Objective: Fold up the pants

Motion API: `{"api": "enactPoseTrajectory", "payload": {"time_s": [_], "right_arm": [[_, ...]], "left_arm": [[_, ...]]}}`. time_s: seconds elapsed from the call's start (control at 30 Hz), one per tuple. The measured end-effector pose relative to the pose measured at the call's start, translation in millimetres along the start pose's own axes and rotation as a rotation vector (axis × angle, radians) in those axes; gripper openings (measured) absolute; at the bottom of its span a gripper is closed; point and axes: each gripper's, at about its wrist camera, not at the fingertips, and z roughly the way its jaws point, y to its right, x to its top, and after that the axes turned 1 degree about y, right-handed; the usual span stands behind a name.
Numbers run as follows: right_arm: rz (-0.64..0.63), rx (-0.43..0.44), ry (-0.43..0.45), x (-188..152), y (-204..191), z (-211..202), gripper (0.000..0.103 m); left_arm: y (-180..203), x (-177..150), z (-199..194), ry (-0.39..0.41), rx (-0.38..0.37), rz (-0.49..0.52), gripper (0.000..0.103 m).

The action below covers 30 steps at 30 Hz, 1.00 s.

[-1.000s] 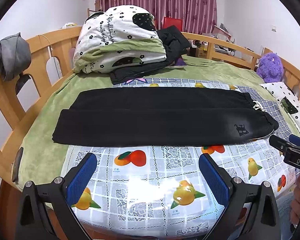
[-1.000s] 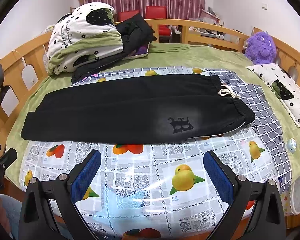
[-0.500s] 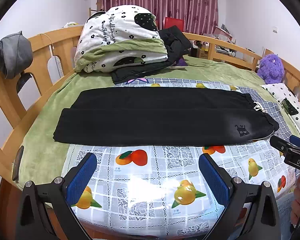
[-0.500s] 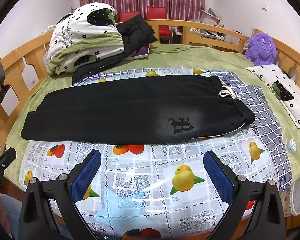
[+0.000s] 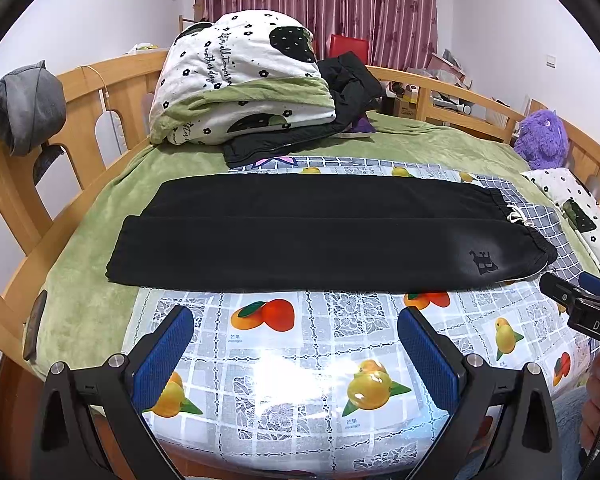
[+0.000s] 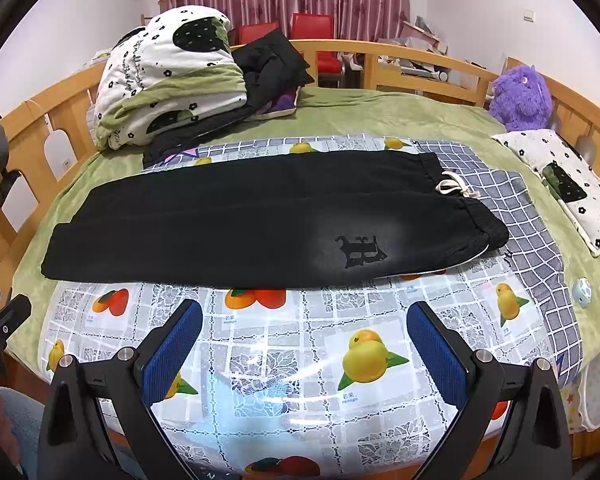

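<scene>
Black pants [image 5: 320, 232] [image 6: 252, 220] lie flat across the bed, one leg laid over the other, cuffs to the left and waistband with a white drawstring [image 6: 452, 188] to the right. A dark logo [image 6: 360, 250] shows near the waist. My left gripper [image 5: 296, 348] hangs open over the fruit-print cloth [image 5: 300, 368], short of the pants' near edge. My right gripper [image 6: 306, 340] is open too, also in front of the pants and holding nothing. Its tip [image 5: 576, 300] shows at the right edge of the left wrist view.
A folded quilt [image 5: 240, 84] and a black jacket [image 5: 340, 96] are stacked at the bed's far left. A purple plush toy [image 6: 520, 96] and a spotted pillow [image 6: 568, 184] lie to the right. Wooden rails [image 5: 112, 92] ring the bed. A grey garment [image 5: 28, 104] hangs on the left rail.
Both grippers stay open and almost still; the left wrist view has tilted slightly, so the pants sit a little lower in it. The pants have not moved.
</scene>
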Motion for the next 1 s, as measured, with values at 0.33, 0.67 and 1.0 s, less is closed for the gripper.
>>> {"api": "enactPoseTrajectory", "payload": {"time_s": [0.33, 0.67, 1.0], "right_arm": [[-0.014, -0.006, 0.005, -1.6, -2.9, -0.3, 0.101], [-0.014, 0.003, 0.003, -1.3, -4.1, -0.9, 0.101], [-0.018, 0.037, 0.057, -2.2, -4.1, -11.7, 0.101]], "left_arm": [[-4.6, -1.2, -0.9, -0.001, -0.007, -0.018, 0.102], [-5.4, -1.7, 1.1, 0.002, -0.015, -0.022, 0.102], [0.9, -1.4, 0.3, 0.017, -0.103, -0.032, 0.102]]}}
